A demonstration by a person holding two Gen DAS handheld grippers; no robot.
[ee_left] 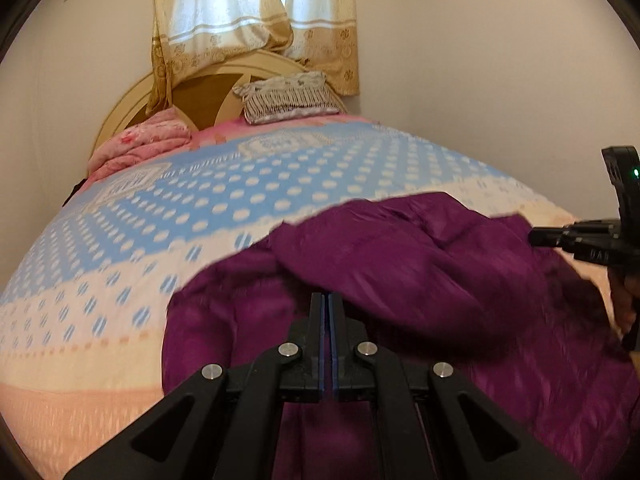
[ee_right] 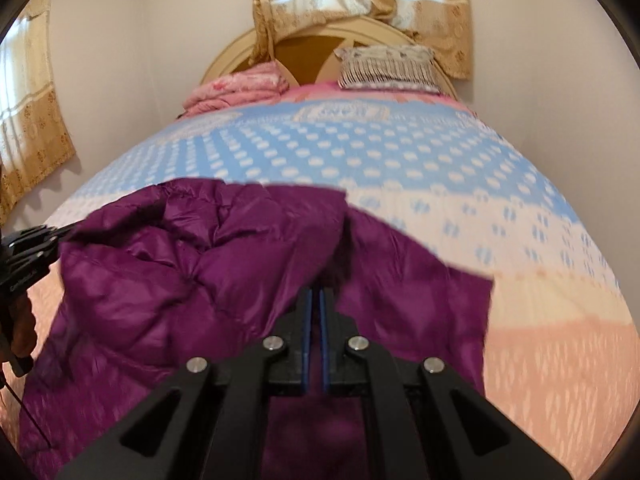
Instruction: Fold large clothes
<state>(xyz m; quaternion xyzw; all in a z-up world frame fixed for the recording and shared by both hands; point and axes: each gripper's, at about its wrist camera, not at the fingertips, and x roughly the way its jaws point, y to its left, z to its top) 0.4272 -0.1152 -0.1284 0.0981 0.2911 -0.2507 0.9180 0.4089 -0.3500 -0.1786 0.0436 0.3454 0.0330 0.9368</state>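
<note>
From the left wrist view, the left gripper (ee_left: 327,300) has its fingers (ee_left: 317,320) drawn together, apparently pinching a fold of the purple quilted jacket (ee_left: 400,264), though blur makes the contact hard to confirm. The jacket lies bunched on the near part of the bed, over a bedspread (ee_left: 180,216) patterned in blue with white dots and a peach border. At the right edge the right gripper (ee_left: 538,237) reaches in sideways above the jacket's far side, carried by a hand (ee_left: 624,296). A pink folded blanket (ee_left: 148,140) and a striped pillow (ee_left: 288,98) rest by the rounded headboard (ee_left: 200,100), under a cream curtain (ee_left: 256,20). From the right wrist view, the right gripper (ee_right: 314,294) has its fingers (ee_right: 306,312) closed with purple fabric between the blue pads. The jacket (ee_right: 180,272) spreads left and below, puffy and creased. The left gripper (ee_right: 66,231) shows at the left edge, touching the jacket's edge.
</note>
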